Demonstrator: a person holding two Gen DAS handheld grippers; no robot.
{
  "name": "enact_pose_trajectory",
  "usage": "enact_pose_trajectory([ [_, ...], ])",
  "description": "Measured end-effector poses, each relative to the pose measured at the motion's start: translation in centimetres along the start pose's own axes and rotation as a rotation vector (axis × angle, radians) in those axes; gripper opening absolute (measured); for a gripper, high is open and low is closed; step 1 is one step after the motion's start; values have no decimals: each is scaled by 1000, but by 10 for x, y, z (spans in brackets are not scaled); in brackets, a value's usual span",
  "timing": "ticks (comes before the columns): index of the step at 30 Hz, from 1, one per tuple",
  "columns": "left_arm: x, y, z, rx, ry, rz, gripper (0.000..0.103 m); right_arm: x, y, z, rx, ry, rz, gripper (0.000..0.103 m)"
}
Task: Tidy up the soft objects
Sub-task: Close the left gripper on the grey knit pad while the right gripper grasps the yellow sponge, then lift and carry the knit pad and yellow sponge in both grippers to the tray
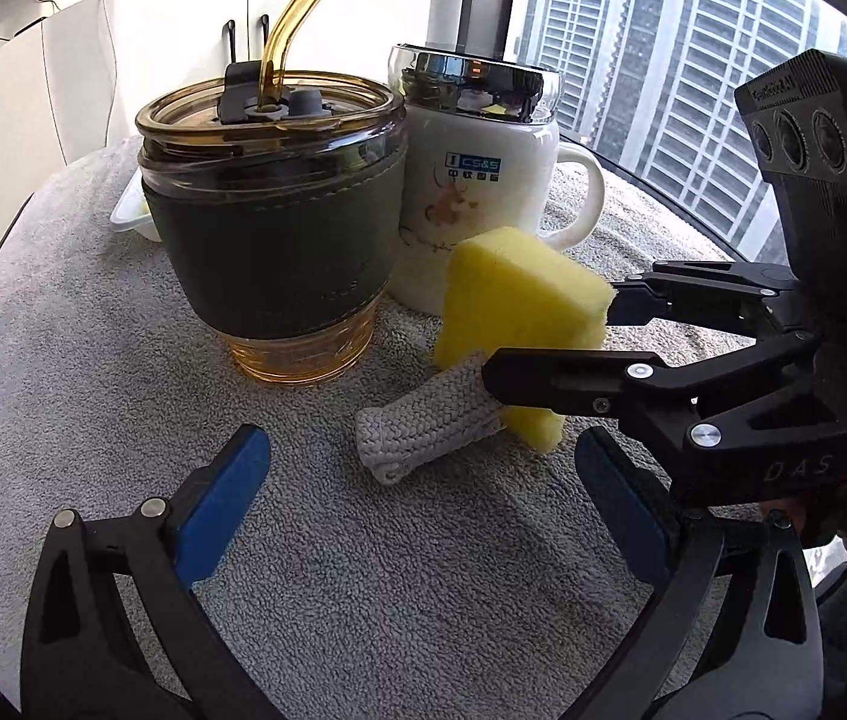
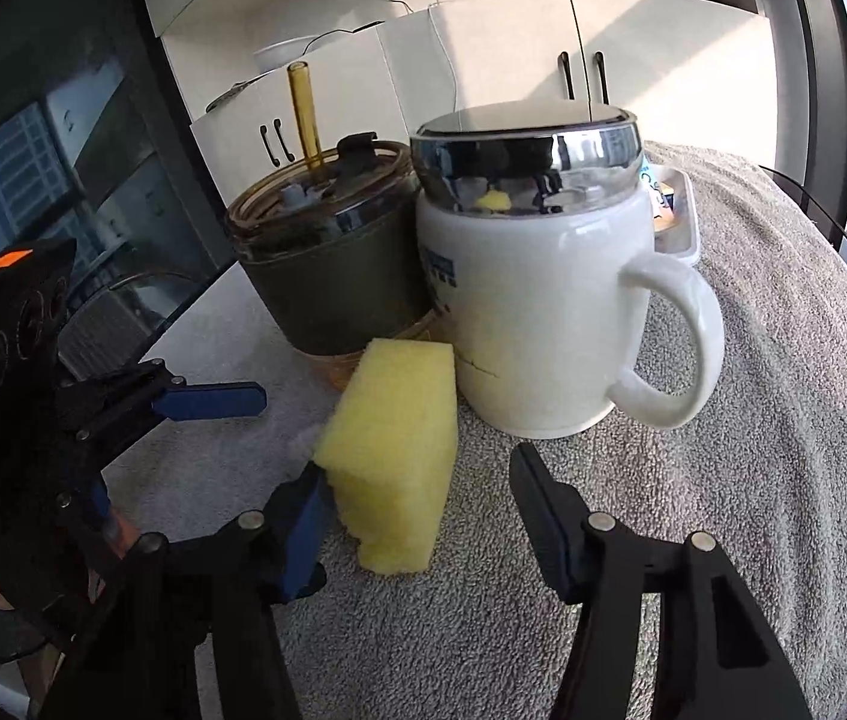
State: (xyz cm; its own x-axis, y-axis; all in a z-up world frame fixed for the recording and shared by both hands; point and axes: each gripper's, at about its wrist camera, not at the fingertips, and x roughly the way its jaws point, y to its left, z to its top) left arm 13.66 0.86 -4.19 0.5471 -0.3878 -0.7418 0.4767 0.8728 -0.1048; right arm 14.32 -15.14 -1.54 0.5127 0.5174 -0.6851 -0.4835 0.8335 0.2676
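Note:
A yellow sponge (image 1: pixel 519 306) (image 2: pixel 393 450) stands on edge against the white mug, on the grey towel. My right gripper (image 2: pixel 417 468) (image 1: pixel 549 336) is open around it. Its blue left pad (image 2: pixel 303 516) touches the sponge's side, and a gap shows at the other finger. A rolled grey knitted cloth (image 1: pixel 423 426) lies just in front of the sponge, partly under the right gripper's lower finger. My left gripper (image 1: pixel 423 441) is open a little short of the roll, nothing between its pads. One of its blue fingers (image 2: pixel 213 401) shows in the right wrist view, where the roll is hidden.
An amber glass tumbler (image 1: pixel 273 228) (image 2: pixel 333 276) with a dark sleeve and straw stands beside a white lidded mug (image 1: pixel 471 192) (image 2: pixel 543 312). A white tray (image 1: pixel 135 216) (image 2: pixel 678 228) sits behind them. The grey towel (image 1: pixel 123 390) covers the tabletop, and windows lie beyond its edge.

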Motion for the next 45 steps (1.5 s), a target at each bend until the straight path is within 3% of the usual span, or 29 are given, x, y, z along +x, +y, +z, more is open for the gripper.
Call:
enact_pose_trajectory([
  [5,1,0,-2,-22,3,-22,101,-2,4,1,-9,-5,24,31],
  [6,1,-1,-2,-22,4,-29,95,-3,3,-1,-7,-5,23,28],
  [11,3,-7,-5,-4,24,-37,72,-12,-12,-8,46,-1,52,26],
  [16,11,-13,-2,9,45,-40,67,-22,-19,-14,46,2,11,25],
  [20,12,-18,0,28,50,0,54,-28,-23,-18,45,0,-18,25],
  [30,-14,-20,-21,-41,14,14,51,-40,-22,-30,33,1,-50,26],
  [45,-81,-9,-52,-166,-70,120,51,-80,-13,-49,15,21,-108,25],
])
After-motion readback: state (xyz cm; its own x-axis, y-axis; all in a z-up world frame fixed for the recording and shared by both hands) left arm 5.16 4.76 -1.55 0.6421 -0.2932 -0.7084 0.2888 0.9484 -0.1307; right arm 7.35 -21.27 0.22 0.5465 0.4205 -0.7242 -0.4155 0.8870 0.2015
